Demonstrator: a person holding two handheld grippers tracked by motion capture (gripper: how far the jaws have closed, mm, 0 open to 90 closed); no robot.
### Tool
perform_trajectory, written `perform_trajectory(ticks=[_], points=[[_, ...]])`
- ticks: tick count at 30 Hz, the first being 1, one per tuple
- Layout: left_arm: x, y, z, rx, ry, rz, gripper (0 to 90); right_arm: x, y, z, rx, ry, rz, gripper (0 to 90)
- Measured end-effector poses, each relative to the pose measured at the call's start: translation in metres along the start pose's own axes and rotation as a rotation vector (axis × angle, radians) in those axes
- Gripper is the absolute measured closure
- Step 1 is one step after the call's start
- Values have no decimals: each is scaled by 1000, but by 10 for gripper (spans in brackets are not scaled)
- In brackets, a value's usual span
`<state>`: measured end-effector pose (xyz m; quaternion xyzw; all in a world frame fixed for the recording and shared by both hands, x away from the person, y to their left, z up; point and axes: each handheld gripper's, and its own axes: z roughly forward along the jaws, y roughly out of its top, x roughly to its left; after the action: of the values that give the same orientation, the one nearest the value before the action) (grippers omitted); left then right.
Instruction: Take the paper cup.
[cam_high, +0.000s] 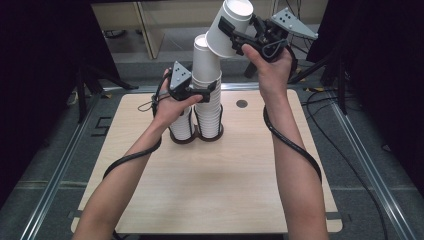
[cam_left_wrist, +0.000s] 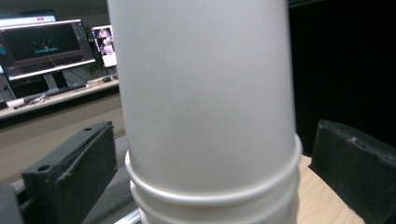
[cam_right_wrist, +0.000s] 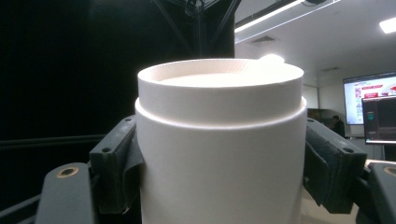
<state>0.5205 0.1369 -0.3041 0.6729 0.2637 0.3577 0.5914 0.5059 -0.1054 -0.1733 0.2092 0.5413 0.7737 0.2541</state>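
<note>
While the surface (cam_high: 200, 190) carries two cup stacks | tall stack (cam_high: 207, 85) at 12 o'clock, left tool (cam_high: 202, 92) spread open around it, pads clear | short stack (cam_high: 182, 127) at its 9 o'clock | right tool (cam_high: 240, 42) clamps lifted cup (cam_high: 227, 30), at 1 o'clock.

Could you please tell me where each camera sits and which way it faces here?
High view: above the table, looking forward and down; both forearms, left gripper, right gripper.
Left gripper view: faces the tall cup stack between open jaws.
Right gripper view: faces the clamped cups.
Shared: high view shows both cup groups.
</note>
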Motion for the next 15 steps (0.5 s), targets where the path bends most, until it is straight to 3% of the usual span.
perform_trajectory(ticks=[6, 15], points=[[-5, 3, -12, -30, 0, -4, 0, 2, 0, -13, 0, -2, -5, 239], [-15, 5, -38, -40, -44, -9, 0, 4, -14, -33, 36, -10, -13, 239]])
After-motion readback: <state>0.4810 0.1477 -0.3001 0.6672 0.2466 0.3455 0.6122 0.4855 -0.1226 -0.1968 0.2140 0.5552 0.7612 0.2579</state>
